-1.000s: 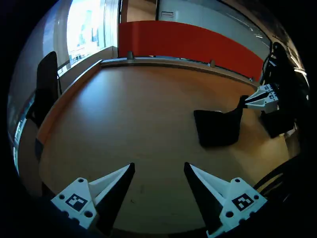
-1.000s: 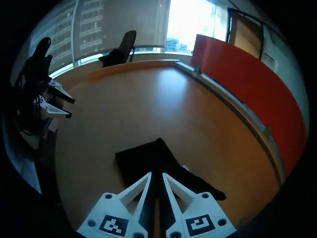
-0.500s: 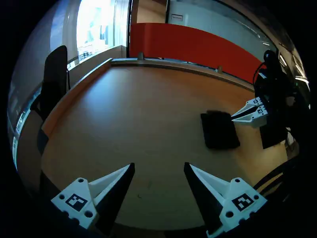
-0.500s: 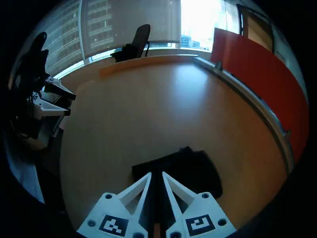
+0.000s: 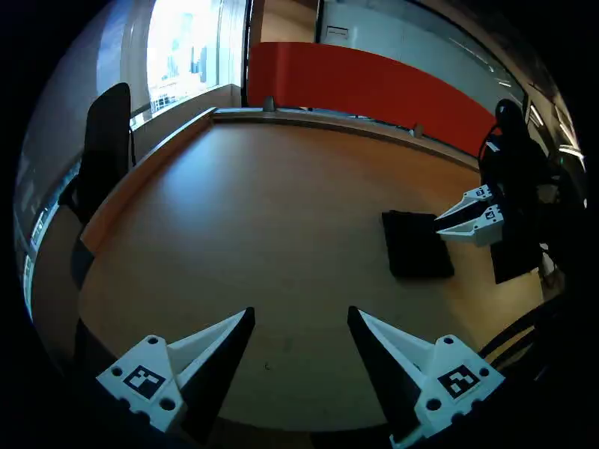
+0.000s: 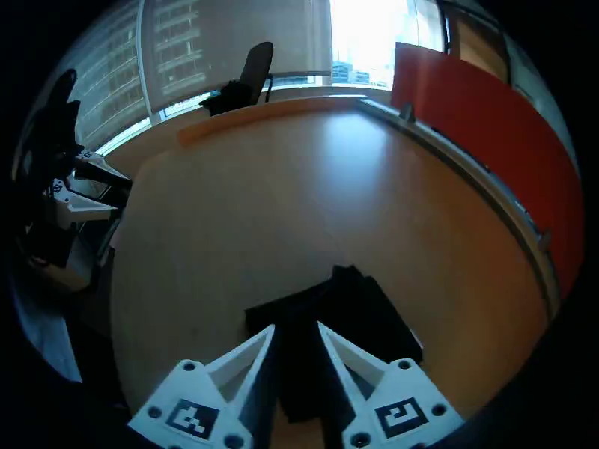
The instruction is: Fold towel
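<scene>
Left claw point(image 5: 299, 352): released, fingers wide apart, nothing between them; hovers over the near edge of the tabletop point(image 5: 262, 209), well apart from the towel point(image 5: 416, 244).
Right claw point(image 6: 293, 359): not clenched, fingers slightly parted; dark cloth shows in the gap, cannot tell if the tips touch it. In the left gripper view it sits at the towel's right edge, tips pointing left.
Towel: black, folded into a compact rectangle, lying flat on the tabletop, right of centre in the left gripper view. In the right gripper view it lies just under and ahead of the right claw, layers stacked, one corner pointing far.
Tabletop: large, wood-coloured, with a rounded near edge.
Person point(image 5: 524, 172): dark figure at the far right of the left gripper view, holding the right claw.
Divider point(image 5: 359, 82): red panel along the tabletop's far edge.
Chair point(image 5: 105, 150): dark, beyond the tabletop's left edge.
Window point(image 5: 180, 60): bright, far left, behind the chair.
</scene>
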The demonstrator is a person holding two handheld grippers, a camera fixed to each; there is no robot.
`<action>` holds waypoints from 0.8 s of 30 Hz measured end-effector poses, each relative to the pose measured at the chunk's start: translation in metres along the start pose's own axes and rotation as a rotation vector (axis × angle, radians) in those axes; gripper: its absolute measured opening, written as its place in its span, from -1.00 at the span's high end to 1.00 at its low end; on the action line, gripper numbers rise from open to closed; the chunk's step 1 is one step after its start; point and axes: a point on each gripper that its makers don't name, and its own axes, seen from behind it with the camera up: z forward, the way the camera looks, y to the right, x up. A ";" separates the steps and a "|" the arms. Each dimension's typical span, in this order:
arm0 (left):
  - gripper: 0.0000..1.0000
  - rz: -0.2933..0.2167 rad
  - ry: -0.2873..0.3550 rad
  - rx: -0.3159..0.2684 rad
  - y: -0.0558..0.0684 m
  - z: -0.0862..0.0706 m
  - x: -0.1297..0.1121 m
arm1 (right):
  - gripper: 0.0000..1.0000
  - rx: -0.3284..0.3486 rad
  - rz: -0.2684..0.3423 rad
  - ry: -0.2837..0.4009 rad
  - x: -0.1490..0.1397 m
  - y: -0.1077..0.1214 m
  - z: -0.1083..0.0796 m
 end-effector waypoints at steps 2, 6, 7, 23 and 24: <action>-0.83 0.003 0.000 -0.001 0.000 0.000 0.000 | 0.05 -0.005 -0.001 -0.002 -0.002 0.000 0.000; -0.84 0.005 -0.001 -0.001 0.000 0.000 -0.001 | -0.24 -0.015 -0.001 -0.005 -0.004 0.000 -0.001; -0.84 0.005 0.000 -0.001 0.000 0.000 0.000 | -0.24 -0.017 0.001 -0.006 -0.005 0.001 -0.001; -0.84 0.003 0.006 -0.001 0.001 -0.002 0.001 | -0.31 -0.016 0.014 0.016 0.008 0.001 -0.003; -0.84 0.003 0.007 0.000 0.002 -0.002 0.000 | -0.31 -0.016 0.013 0.019 0.010 0.001 -0.003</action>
